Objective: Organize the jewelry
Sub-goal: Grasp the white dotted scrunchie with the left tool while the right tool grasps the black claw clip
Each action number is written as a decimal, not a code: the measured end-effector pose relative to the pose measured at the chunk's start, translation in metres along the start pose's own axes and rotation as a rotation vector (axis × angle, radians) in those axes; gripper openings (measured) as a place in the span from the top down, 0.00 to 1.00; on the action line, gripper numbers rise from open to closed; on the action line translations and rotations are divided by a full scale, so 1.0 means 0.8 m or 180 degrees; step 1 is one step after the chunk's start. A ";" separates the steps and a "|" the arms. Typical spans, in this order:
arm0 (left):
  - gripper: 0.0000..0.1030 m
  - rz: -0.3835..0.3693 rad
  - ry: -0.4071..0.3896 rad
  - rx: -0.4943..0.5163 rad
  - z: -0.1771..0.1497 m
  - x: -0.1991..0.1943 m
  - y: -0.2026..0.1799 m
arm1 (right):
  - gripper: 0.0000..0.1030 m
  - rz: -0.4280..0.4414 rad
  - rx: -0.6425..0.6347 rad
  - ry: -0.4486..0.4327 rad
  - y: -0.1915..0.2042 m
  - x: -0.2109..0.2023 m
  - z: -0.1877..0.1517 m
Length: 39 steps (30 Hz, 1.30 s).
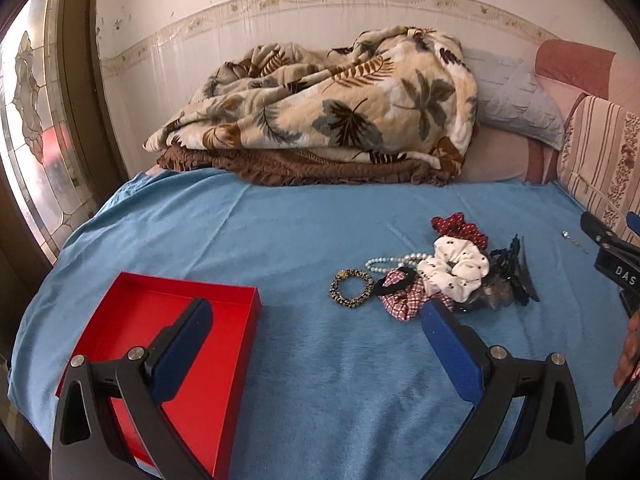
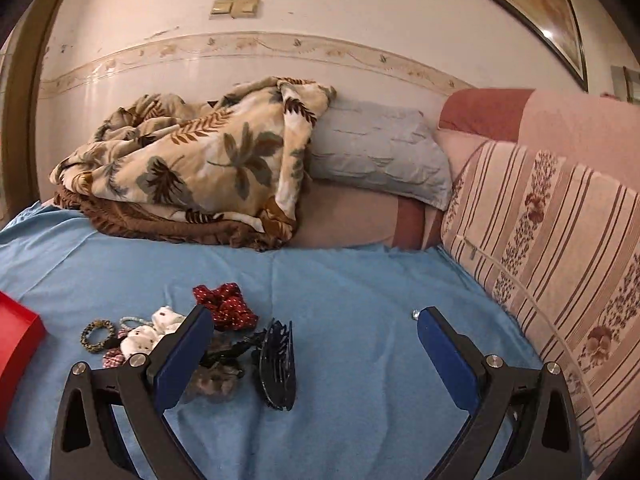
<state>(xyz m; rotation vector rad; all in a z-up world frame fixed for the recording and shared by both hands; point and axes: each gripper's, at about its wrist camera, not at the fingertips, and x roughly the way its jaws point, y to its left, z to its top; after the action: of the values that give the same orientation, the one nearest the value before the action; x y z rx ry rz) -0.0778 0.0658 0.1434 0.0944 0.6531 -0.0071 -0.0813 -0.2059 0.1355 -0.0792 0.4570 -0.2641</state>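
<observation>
An open red box (image 1: 168, 352) lies on the blue sheet at the left; its corner shows in the right wrist view (image 2: 16, 332). A pile of accessories lies to its right: a leopard-print band (image 1: 352, 288), a pearl bracelet (image 1: 394, 262), a red checked scrunchie (image 1: 404, 300), a white scrunchie (image 1: 456, 268), a red dotted scrunchie (image 1: 460, 228) and a black claw clip (image 1: 518, 276). The clip also shows in the right wrist view (image 2: 278, 364). My left gripper (image 1: 316, 320) is open and empty, left of the pile. My right gripper (image 2: 316, 328) is open and empty, above the clip.
A small silver earring (image 1: 566, 234) lies apart on the sheet at the right. A crumpled leaf-print blanket (image 1: 320, 104) and a grey pillow (image 2: 380, 152) lie at the back. A striped sofa cushion (image 2: 560, 240) borders the right side. A door (image 1: 32, 120) stands at the left.
</observation>
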 end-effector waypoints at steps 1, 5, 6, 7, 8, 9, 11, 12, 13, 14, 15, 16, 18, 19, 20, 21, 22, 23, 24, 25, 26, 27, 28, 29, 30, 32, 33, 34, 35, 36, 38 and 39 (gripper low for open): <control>0.00 0.0009 0.0020 -0.0003 -0.001 0.006 0.000 | 0.00 0.0014 0.0036 0.0026 -0.003 0.004 -0.002; 0.00 0.0013 0.0092 0.0007 -0.003 0.022 -0.002 | 0.00 0.0047 0.0101 0.0159 -0.011 0.021 -0.011; 0.00 0.0006 0.0116 0.0009 -0.003 0.027 -0.003 | 0.00 0.0045 0.0101 0.0179 -0.012 0.025 -0.013; 0.00 0.0001 0.0130 0.0009 -0.002 0.030 -0.004 | 0.00 0.0042 0.0106 0.0197 -0.013 0.028 -0.014; 0.00 -0.0005 0.0136 0.0012 -0.001 0.032 -0.004 | 0.00 0.0043 0.0114 0.0213 -0.013 0.030 -0.016; 0.00 -0.0007 0.0141 0.0016 -0.001 0.035 -0.005 | 0.00 0.0053 0.0130 0.0241 -0.015 0.033 -0.018; 0.00 -0.0009 0.0156 0.0044 -0.003 0.039 -0.008 | 0.00 0.0067 0.0148 0.0283 -0.016 0.038 -0.020; 0.00 -0.0006 0.0161 0.0058 -0.003 0.041 -0.010 | 0.00 0.0073 0.0155 0.0295 -0.016 0.040 -0.021; 0.00 0.0002 0.0167 0.0084 -0.004 0.044 -0.012 | 0.00 0.0076 0.0159 0.0306 -0.016 0.041 -0.022; 0.00 0.0012 0.0170 0.0102 -0.004 0.046 -0.015 | 0.00 0.0082 0.0160 0.0318 -0.016 0.042 -0.023; 0.00 0.0021 0.0174 0.0118 -0.005 0.048 -0.016 | 0.00 0.0087 0.0157 0.0329 -0.015 0.044 -0.023; 0.00 0.0025 0.0180 0.0128 -0.006 0.050 -0.017 | 0.00 0.0096 0.0156 0.0338 -0.015 0.045 -0.024; 0.00 0.0023 0.0204 0.0145 -0.006 0.056 -0.019 | 0.00 0.0123 0.0149 0.0367 -0.014 0.049 -0.026; 0.00 0.0018 0.0221 0.0149 -0.006 0.059 -0.019 | 0.00 0.0131 0.0148 0.0382 -0.013 0.050 -0.027; 0.00 0.0010 0.0236 0.0146 -0.006 0.062 -0.019 | 0.00 0.0145 0.0153 0.0406 -0.013 0.053 -0.028; 0.00 -0.0003 0.0251 0.0131 -0.005 0.066 -0.018 | 0.00 0.0152 0.0160 0.0426 -0.013 0.056 -0.029; 0.00 -0.0021 0.0264 0.0111 -0.004 0.070 -0.017 | 0.00 0.0155 0.0164 0.0444 -0.013 0.058 -0.030; 0.00 -0.0047 0.0287 0.0084 -0.002 0.074 -0.015 | 0.00 0.0167 0.0179 0.0478 -0.014 0.063 -0.031; 0.00 -0.0097 0.0327 0.0051 0.001 0.080 -0.013 | 0.00 0.0195 0.0197 0.0510 -0.015 0.068 -0.033; 0.00 -0.0149 0.0365 0.0024 0.004 0.086 -0.012 | 0.00 0.0213 0.0205 0.0534 -0.015 0.071 -0.034; 0.00 -0.0194 0.0399 0.0000 0.007 0.091 -0.012 | 0.00 0.0234 0.0209 0.0585 -0.015 0.076 -0.035; 0.00 -0.0254 0.0430 -0.0020 0.009 0.096 -0.013 | 0.00 0.0250 0.0205 0.0619 -0.015 0.080 -0.037; 0.00 -0.0324 0.0452 -0.0024 0.012 0.101 -0.014 | 0.00 0.0257 0.0201 0.0636 -0.014 0.082 -0.038; 0.00 -0.0377 0.0467 -0.0020 0.014 0.105 -0.017 | 0.00 0.0271 0.0193 0.0661 -0.014 0.086 -0.040; 0.00 -0.0409 0.0480 -0.0012 0.016 0.109 -0.019 | 0.02 0.0292 0.0183 0.0677 -0.013 0.089 -0.040; 0.00 -0.0527 0.0547 -0.0003 0.021 0.119 -0.029 | 0.03 0.0343 0.0159 0.0716 -0.010 0.096 -0.042; 0.03 -0.0621 0.0574 -0.0015 0.025 0.124 -0.034 | 0.04 0.0375 0.0157 0.0733 -0.008 0.099 -0.042; 0.07 -0.0730 0.0604 -0.0016 0.029 0.129 -0.042 | 0.06 0.0427 0.0153 0.0767 -0.006 0.104 -0.044; 0.09 -0.0823 0.0632 0.0002 0.033 0.133 -0.050 | 0.08 0.0466 0.0144 0.0810 -0.005 0.110 -0.045; 0.14 -0.0905 0.0655 0.0037 0.038 0.138 -0.060 | 0.11 0.0502 0.0141 0.0850 -0.003 0.115 -0.047; 0.19 -0.1010 0.0676 0.0132 0.046 0.147 -0.083 | 0.15 0.0551 0.0149 0.0917 -0.002 0.123 -0.051; 0.19 -0.1060 0.0669 0.0180 0.049 0.152 -0.094 | 0.17 0.0580 0.0170 0.0955 -0.003 0.128 -0.053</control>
<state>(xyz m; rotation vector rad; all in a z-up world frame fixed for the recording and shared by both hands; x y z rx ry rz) 0.0397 -0.0094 0.0943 0.0400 0.8731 -0.3405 -0.0126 -0.2365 0.0542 0.0553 0.7505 -0.1082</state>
